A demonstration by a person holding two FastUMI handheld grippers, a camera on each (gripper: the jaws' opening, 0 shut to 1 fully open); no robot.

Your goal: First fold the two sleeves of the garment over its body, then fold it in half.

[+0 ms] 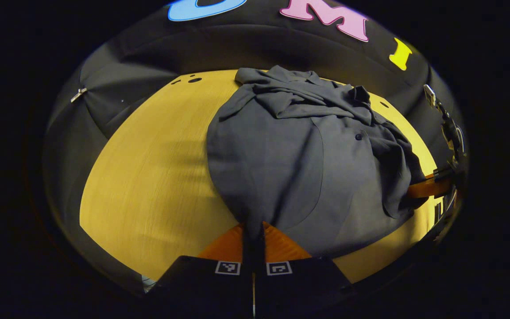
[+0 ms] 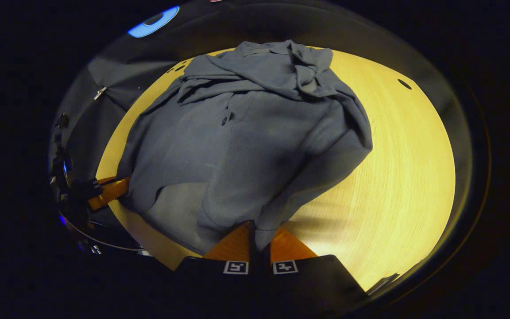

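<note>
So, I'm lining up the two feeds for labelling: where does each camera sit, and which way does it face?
Left gripper view: rides on the left tongs, facing forward over the crumpled grey cloth garment on the yellow wooden table; its own fingers, shut on the near hem, show at the bottom.
Right gripper view: rides on the right tongs, facing the garment from the other side; its fingers are likewise shut on the hem.
Shared: garment, table, and each view catches the other tongs at its edge.

Recording booth, not lived-in room: black cloth wall (image 1: 246, 48) draped close behind, pinned with metal clip (image 1: 79, 94); bare wood-grain desk (image 1: 148, 177) with small drilled holes (image 1: 194, 80); dim surroundings, spot-lit desk.
</note>
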